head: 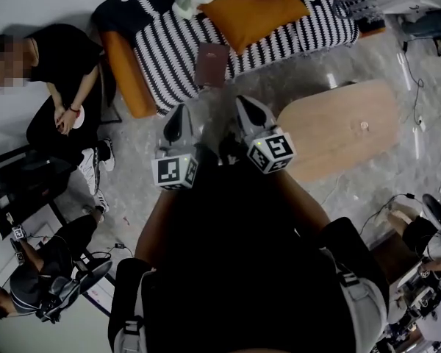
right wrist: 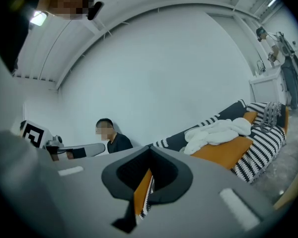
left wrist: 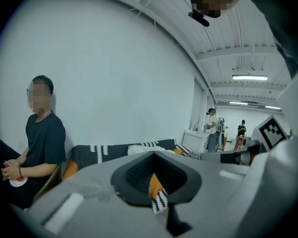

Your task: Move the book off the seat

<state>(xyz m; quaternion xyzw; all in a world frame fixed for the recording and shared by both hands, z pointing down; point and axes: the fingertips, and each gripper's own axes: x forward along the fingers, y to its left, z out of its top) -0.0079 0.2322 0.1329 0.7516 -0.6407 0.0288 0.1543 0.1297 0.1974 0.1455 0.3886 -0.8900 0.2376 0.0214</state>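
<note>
Left gripper (head: 181, 113), right gripper (head: 244, 104) closed, empty; book (head: 212, 63) on striped seat (head: 169, 50).

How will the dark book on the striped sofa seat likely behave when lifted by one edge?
The book looks thin and flat, so probably light, though it may fall open if gripped by one cover. Lying flat, it should not roll. The striped seat looks cushioned, so pushing may press it in rather than slide it.
</note>
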